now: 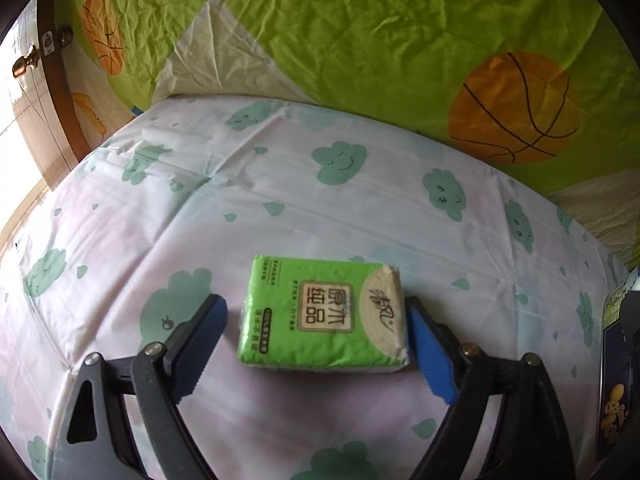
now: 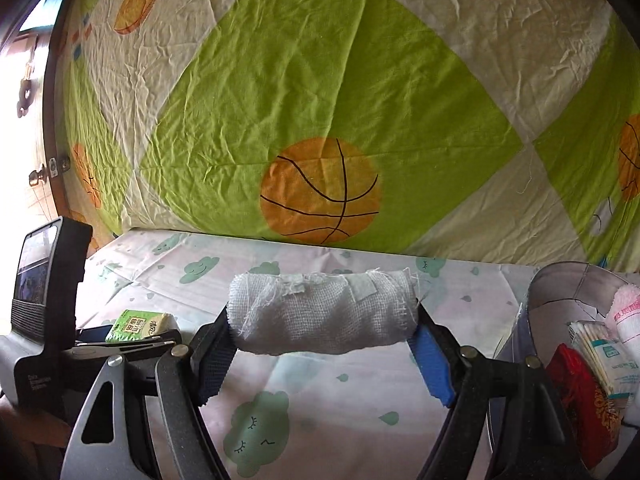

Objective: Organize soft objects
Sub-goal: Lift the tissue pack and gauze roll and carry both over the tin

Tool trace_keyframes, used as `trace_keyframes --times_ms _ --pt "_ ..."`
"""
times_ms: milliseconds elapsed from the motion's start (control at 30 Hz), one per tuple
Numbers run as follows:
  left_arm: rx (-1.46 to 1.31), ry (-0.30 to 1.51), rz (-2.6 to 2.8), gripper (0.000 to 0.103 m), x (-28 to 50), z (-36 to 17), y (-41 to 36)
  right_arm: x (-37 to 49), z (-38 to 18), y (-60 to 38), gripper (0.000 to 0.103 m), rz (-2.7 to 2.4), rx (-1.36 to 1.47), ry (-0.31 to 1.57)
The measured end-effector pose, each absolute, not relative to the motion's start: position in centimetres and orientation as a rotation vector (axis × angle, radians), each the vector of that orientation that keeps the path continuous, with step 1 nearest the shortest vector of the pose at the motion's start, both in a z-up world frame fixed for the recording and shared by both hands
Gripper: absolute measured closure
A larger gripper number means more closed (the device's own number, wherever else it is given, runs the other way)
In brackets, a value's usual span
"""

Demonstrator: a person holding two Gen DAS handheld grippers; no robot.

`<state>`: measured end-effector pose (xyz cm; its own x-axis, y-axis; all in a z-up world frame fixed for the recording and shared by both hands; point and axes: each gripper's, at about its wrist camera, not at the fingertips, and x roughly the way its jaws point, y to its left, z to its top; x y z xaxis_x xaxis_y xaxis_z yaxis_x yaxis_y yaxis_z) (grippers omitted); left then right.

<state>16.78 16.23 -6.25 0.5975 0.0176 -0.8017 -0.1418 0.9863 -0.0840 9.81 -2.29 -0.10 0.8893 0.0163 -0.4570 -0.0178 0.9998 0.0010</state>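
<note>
Two collections in hand at once. The right tool [image 2: 322,354] carries a white gauze roll [image 2: 322,314] crosswise, a blue pad pressed on each end, lifted clear of the bed sheet [image 2: 320,408]. At the right edge of the right-wrist view stands a grey fabric basket [image 2: 560,292], apparently the collecting place, already holding a pink-and-white cloth [image 2: 624,312], a pack of cotton swabs [image 2: 600,348] and a red packet [image 2: 576,392].

The left tool [image 1: 316,340] hangs wide over a green tissue pack [image 1: 322,316], which lies flat on the sheet toward its near edge, well apart from the basketball-print cloth [image 1: 400,40] along the far edge. The pack sits between the pads; the left pad stands just off it, while the right pad may touch its end, the view being too skewed to tell.

Judged next: closing the left tool gently on the yielding pack, and carrying the roll rightward to the basket's mouth before releasing.
</note>
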Motion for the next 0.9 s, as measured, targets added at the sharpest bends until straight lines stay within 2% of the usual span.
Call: trace_keyframes --times_ms 133,200,233,433,567,900 --pt "-0.123 0.936 0.101 0.013 16.8 -6.4 15.8 9.9 -0.1 -2.3 0.022 0.016 -0.003 0.475" --pt "-0.148 0.918 0.117 0.030 16.5 -6.1 16.3 9.9 -0.1 -2.3 0.022 0.016 -0.004 0.473" --pt "-0.162 0.908 0.129 0.035 16.3 -6.0 16.7 9.9 -0.1 -2.3 0.023 0.015 -0.005 0.473" --pt "-0.249 0.853 0.075 0.035 15.7 -5.5 17.9 9.5 0.1 -2.3 0.023 0.002 -0.013 0.449" --pt "-0.279 0.735 0.115 0.035 13.9 -3.9 18.7 8.9 0.3 -2.0 0.023 0.001 -0.035 0.415" --pt "-0.182 0.590 0.139 0.035 11.9 -1.8 17.2 6.6 0.8 -1.7 0.023 -0.015 -0.064 0.335"
